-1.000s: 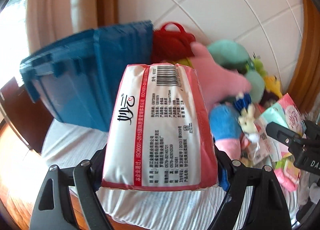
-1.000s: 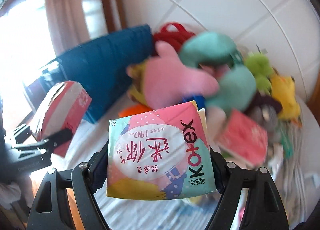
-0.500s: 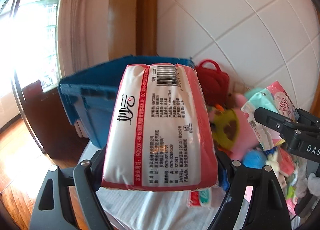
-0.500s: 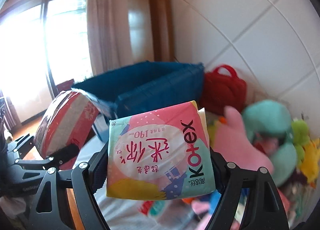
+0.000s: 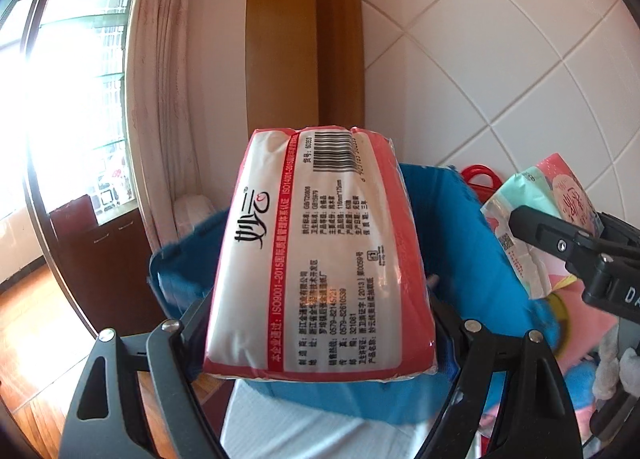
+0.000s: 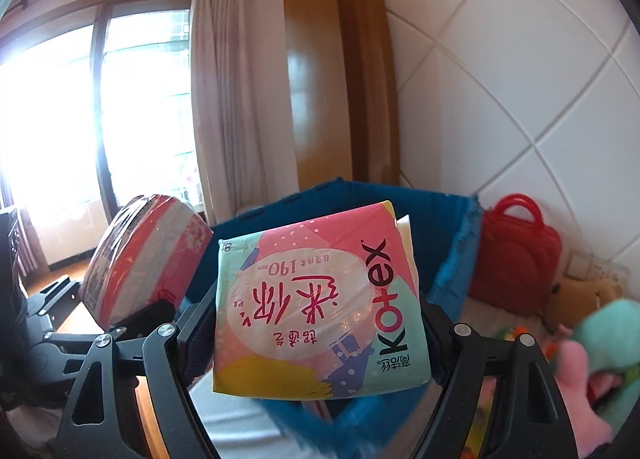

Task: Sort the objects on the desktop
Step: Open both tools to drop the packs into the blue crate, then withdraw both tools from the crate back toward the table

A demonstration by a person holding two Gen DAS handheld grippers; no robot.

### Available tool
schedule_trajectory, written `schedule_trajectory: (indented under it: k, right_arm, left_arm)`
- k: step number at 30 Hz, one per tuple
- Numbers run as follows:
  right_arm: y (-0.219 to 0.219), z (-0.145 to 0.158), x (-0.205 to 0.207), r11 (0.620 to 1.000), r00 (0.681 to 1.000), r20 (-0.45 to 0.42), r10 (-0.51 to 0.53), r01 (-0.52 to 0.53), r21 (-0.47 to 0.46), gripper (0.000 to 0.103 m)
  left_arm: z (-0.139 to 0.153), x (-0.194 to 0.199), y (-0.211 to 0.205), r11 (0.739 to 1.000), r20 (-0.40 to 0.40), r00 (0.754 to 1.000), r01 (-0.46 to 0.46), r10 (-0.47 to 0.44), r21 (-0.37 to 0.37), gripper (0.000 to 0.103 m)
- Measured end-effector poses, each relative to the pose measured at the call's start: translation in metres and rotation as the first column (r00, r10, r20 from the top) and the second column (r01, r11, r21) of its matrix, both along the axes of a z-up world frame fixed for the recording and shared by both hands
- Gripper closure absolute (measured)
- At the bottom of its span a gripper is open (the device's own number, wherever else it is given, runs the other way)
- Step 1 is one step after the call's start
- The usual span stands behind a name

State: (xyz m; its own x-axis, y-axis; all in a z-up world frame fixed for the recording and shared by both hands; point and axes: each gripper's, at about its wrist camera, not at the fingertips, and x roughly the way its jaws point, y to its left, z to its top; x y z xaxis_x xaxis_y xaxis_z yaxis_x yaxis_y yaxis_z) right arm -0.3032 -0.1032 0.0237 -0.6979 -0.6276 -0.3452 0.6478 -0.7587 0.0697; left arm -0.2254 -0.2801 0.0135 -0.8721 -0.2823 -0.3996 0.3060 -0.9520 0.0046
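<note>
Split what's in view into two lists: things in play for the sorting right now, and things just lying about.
In play:
- red tissue pack, held in left gripper
- Kotex pad pack, held in right gripper
- blue bin, behind both

Lying about:
- red toy case
- plush toys
- curtain

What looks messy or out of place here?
The soft toys lie in a jumbled heap on the table beside the blue bin. The tissue pack and the pad pack are each held in a gripper, intact; nothing spilled.
</note>
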Motion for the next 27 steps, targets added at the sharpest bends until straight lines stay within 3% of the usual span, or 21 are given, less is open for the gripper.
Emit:
schedule_trajectory:
  k: [10, 11, 12, 13, 27]
  right_arm:
    - [-0.029, -0.002, -0.035, 0.995, 0.995, 0.006, -0.101, 0.101, 0.022, 0.021]
    - [-0.029, -0.003, -0.036, 0.993, 0.993, 0.004, -0.115, 0.114, 0.024, 0.017]
    - [-0.027, -0.003, -0.037, 0.992, 0.992, 0.002, -0.124, 0.124, 0.021, 0.004]
    - [-0.026, -0.002, -0.038, 0.991, 0.991, -0.001, -0.133, 0.133, 0.018, 0.001]
    - [-0.026, 0.001, -0.031, 0.985, 0.985, -0.008, -0.171, 0.171, 0.028, 0.000]
  left_arm:
    - [-0.007, -0.062, -0.042, 0.999, 0.017, 0.999, 0.039, -0.039, 0.023, 0.015]
    - [-0.009, -0.066, -0.043, 0.999, 0.021, 0.999, 0.038, -0.039, 0.023, 0.011]
    - [-0.010, -0.068, -0.045, 0.999, 0.021, 0.999, 0.035, -0.036, 0.023, 0.003]
    - [-0.011, -0.070, -0.046, 0.999, 0.019, 0.999, 0.032, -0.032, 0.023, 0.000]
    - [-0.022, -0.064, -0.033, 0.998, 0.045, 0.998, 0.047, -0.049, 0.033, 0.000]
